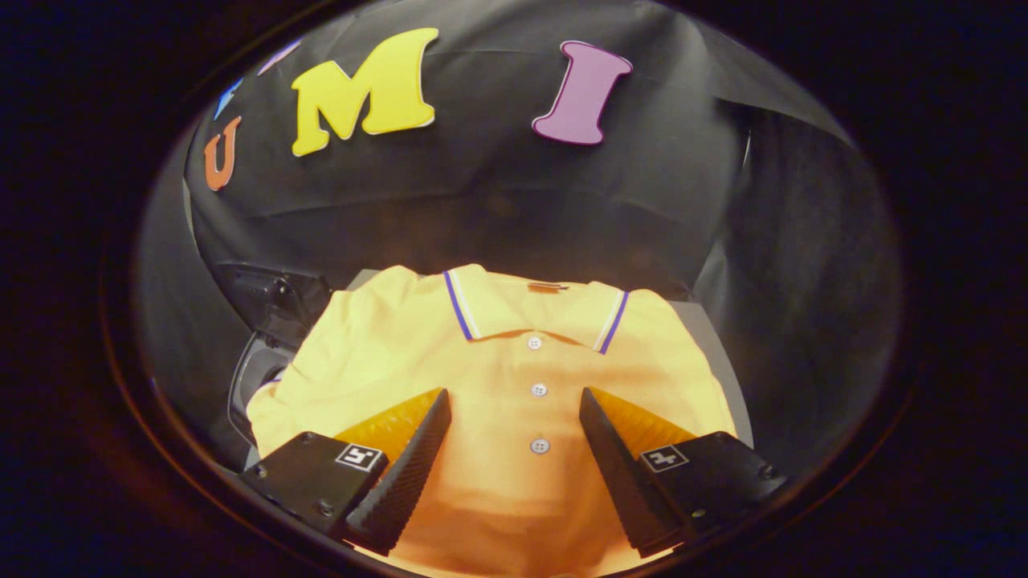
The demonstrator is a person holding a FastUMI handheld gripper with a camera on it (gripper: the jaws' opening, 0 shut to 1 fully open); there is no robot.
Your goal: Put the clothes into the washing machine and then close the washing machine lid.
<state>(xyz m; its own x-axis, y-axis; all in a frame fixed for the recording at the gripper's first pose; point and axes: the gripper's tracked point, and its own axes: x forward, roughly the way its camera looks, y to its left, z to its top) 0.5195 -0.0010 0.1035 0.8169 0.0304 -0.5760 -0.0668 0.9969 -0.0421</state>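
Gripper view, and here we are looking straight down the tool at a yellow polo shirt [498, 377] spread flat, front side up, on a grey table [723, 353]. Collar [534, 309] at the far end, trimmed with blue and white stripes, and a placket with three white buttons [539, 389] running back toward us.

The gripper [514, 441] hangs just above the chest of the shirt, its two black ribbed fingers [409, 466] spread wide, one on either side of the button line, with nothing held between them. The lowest button sits right in the gap.

Off beyond the shirt's left sleeve there is a dark machine-like shape [269, 321] with a curved opening below it. That may be the washing machine, but it is too dim to say for sure.

Now, how will this garment behave? By the look of it: light, soft, floppy knit. It will drape and trail when lifted, so a single pinch of a flat layer may slip. Best bet is to bunch a fold of fabric at mid-chest, near the placket where the cloth is doubled, and close firmly.

Writing? A small tab sits inside the collar [548, 286], too small to read. Each finger base carries a square black-and-white marker [359, 457], a pattern rather than words.
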